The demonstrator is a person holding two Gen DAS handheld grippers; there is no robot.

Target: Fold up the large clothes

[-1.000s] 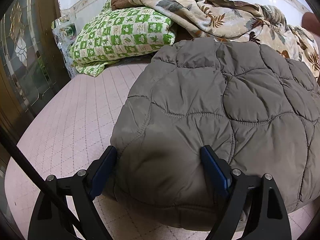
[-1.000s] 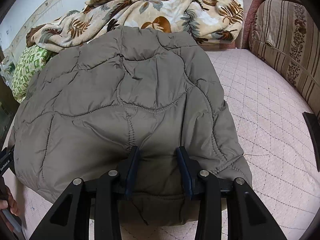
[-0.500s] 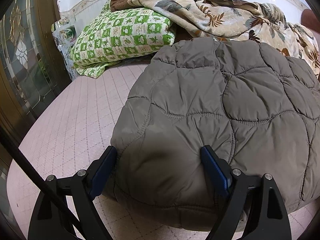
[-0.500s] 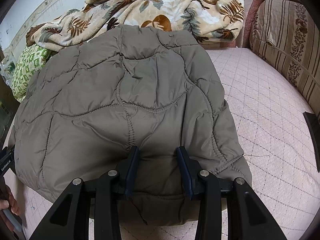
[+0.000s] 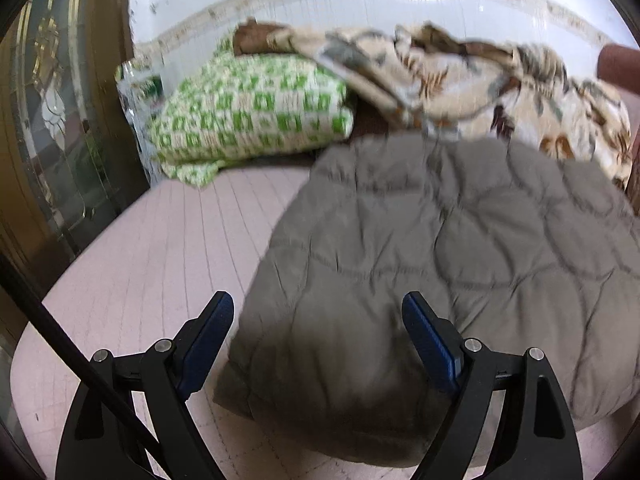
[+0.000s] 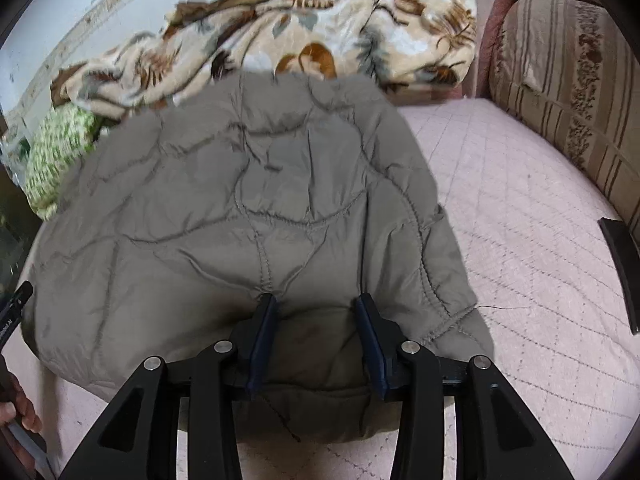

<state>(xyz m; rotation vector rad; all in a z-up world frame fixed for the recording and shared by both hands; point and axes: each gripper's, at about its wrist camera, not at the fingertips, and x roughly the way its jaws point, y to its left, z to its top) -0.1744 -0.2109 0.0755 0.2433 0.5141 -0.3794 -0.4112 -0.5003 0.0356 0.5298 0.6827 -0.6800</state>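
Observation:
A grey-brown quilted jacket lies folded on the pink quilted bed cover. My left gripper hovers open over the jacket's near left corner. Its left pad stands clear of the jacket's edge and nothing is pinched. In the right wrist view the jacket fills the middle. My right gripper holds a puffy fold of its near hem between the blue pads, and its jaws are opening. A hand on the other gripper's handle shows at the lower left edge.
A green checked pillow and a crumpled leaf-print blanket lie behind the jacket by the tiled wall. A wooden door with glass stands at the left. A striped sofa cushion borders the bed on the right.
My left gripper has lifted and tipped upward off the jacket's corner, and its view is now blurred. The right gripper's pads have spread slightly on the hem fold.

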